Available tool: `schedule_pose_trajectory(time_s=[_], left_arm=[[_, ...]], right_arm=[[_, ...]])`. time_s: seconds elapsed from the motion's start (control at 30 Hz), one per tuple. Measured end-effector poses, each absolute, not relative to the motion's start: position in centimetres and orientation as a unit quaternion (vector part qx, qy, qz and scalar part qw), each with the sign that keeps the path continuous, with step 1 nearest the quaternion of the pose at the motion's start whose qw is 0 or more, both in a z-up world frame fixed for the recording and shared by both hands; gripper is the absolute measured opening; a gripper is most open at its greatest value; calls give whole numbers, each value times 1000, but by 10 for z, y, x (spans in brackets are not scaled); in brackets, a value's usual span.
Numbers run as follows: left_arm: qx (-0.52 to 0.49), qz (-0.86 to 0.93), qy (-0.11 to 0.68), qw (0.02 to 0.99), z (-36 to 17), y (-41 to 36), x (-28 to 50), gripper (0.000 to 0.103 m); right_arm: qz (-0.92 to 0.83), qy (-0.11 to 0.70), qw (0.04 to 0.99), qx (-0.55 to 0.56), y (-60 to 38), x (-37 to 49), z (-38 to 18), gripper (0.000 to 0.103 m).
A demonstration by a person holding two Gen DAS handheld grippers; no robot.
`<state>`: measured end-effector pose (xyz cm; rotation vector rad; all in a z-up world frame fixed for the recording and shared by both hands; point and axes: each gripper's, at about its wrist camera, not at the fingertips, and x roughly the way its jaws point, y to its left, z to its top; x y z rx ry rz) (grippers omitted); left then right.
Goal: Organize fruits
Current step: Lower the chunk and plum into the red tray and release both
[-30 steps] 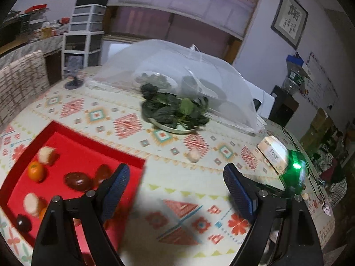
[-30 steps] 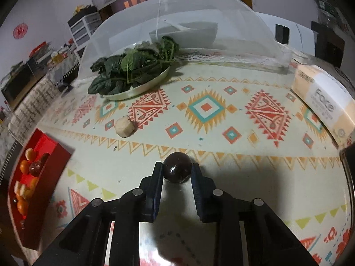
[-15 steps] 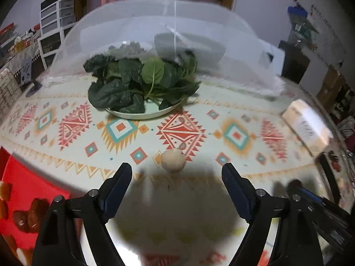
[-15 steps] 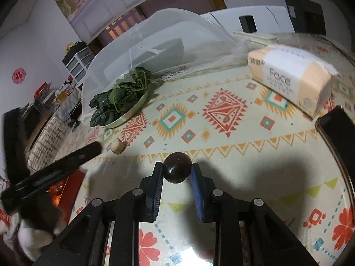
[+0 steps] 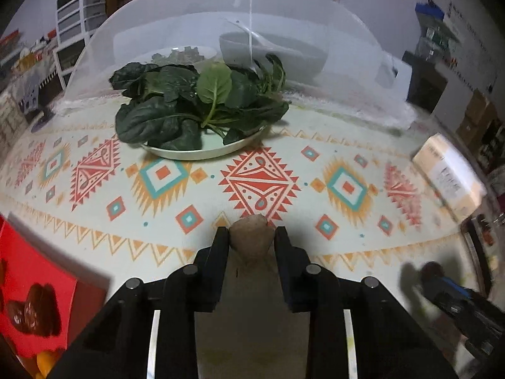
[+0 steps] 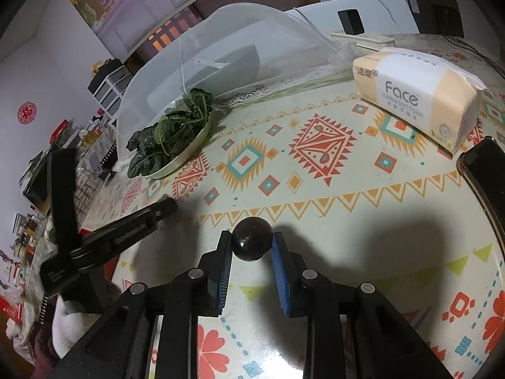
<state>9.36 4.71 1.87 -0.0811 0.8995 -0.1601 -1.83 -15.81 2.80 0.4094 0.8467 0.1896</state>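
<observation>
left tongs (image 5: 251, 237) grip a pale brown fruit (image 5: 251, 240) between their tips, low over the patterned desk (image 5: 315, 252), with the red tray (image 5: 34, 271) at their lower left. right tongs (image 6: 252, 240) clamp a dark round fruit (image 6: 252, 238), the tissue pack (image 6: 416, 94) far ahead to their right.

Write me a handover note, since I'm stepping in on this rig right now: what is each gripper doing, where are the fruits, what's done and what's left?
Left gripper: shut on a tan fruit, low over the tablecloth.
Right gripper: shut on a dark round fruit, above the cloth.
Red tray: at the left edge of the table, already holding dark fruits and something orange at its near edge.
Done: both loose fruits are gripped.
Left: carry both to the tray and release; I see no other loose fruit in these views.
</observation>
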Motion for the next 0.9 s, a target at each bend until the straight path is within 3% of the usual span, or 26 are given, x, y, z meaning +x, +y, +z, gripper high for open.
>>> schedule_pose_trajectory(time_s=[0.43,0.7,0.9], left_arm=[[-133,-61,362,921,89,168,-30,29],[-203,27,336,919,75,271,-83,29],[-222,51,337,914,55,303,-96,29]], right_arm=[[102,388,898,183,-147,-28,34,27],[107,383,906,146,-115,-38,44,27],[156,399,895,119,-59,-48,58,27]])
